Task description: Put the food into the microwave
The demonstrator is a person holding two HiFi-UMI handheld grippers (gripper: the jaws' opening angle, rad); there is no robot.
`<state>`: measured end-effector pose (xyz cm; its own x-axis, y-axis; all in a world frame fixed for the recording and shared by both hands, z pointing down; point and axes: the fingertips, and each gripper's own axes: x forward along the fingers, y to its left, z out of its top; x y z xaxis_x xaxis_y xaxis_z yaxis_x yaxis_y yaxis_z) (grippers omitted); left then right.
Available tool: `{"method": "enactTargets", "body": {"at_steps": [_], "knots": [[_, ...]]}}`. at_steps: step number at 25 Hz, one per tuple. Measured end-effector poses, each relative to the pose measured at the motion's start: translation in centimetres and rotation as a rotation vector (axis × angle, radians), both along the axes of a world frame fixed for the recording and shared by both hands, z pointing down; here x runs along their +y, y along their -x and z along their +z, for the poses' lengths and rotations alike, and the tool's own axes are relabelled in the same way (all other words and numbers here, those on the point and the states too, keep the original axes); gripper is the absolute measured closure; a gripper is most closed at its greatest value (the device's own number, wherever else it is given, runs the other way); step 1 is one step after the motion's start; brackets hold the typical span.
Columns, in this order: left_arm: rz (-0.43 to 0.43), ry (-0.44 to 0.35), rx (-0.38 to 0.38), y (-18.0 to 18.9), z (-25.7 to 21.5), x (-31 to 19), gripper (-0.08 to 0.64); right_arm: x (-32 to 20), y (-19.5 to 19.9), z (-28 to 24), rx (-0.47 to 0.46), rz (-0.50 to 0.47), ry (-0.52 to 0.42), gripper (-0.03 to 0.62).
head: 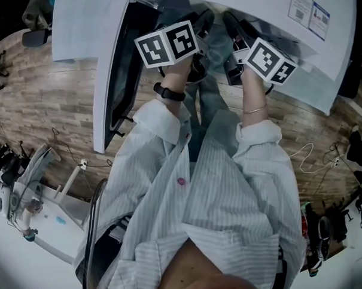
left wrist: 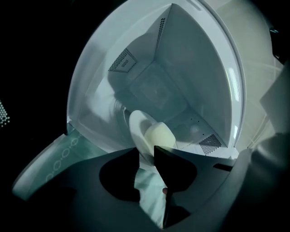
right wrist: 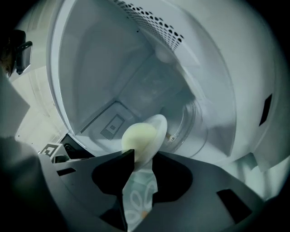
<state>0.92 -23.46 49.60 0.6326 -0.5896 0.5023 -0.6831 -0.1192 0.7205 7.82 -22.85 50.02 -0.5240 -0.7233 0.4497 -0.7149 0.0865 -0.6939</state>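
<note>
A white plate [left wrist: 137, 129] carrying a pale round piece of food [left wrist: 159, 136] sits low inside the open microwave's white cavity [left wrist: 154, 86], over the glass turntable [right wrist: 199, 122]. My left gripper [left wrist: 146, 153] has the plate's near rim between its jaws, which stand apart and do not press on it. From the other side, the right gripper [right wrist: 142, 157] brackets the plate [right wrist: 158, 127] and food [right wrist: 138, 138] the same way, jaws apart. In the head view both grippers, left [head: 201, 22] and right [head: 229, 22], reach into the microwave.
The microwave door [head: 115, 78] hangs open at the left in the head view. A teal patterned surface [left wrist: 59, 156] lies under the microwave front. Cavity walls close in on both sides. Cables and white equipment [head: 40, 224] lie on the wooden floor [head: 51, 99].
</note>
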Motion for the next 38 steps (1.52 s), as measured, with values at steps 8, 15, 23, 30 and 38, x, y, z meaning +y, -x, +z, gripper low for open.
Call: {"method": "enactTargets", "body": {"at_steps": [8,15,23,30,38], "knots": [[-0.015,0.012,-0.016,0.5,0.4,-1.0,0.457,-1.2,0.4,0.3,0.01,0.003,0.01,0.465],[-0.008,0.041,-0.016,0.3,0.9,-1.6,0.448,-1.8,0.1,0.4,0.058,0.0,0.02,0.46],[0.009,0.034,-0.046,0.3,1.0,-2.0,0.439,-2.2,0.1,0.4,0.123,-0.018,0.024,0.45],[0.023,0.015,-0.098,0.7,0.9,-2.3,0.431,-2.5,0.3,0.5,0.16,-0.023,0.029,0.44],[0.047,-0.027,-0.165,0.6,0.9,-2.4,0.411,-2.4,-0.1,0.4,0.213,-0.006,0.022,0.428]]}}
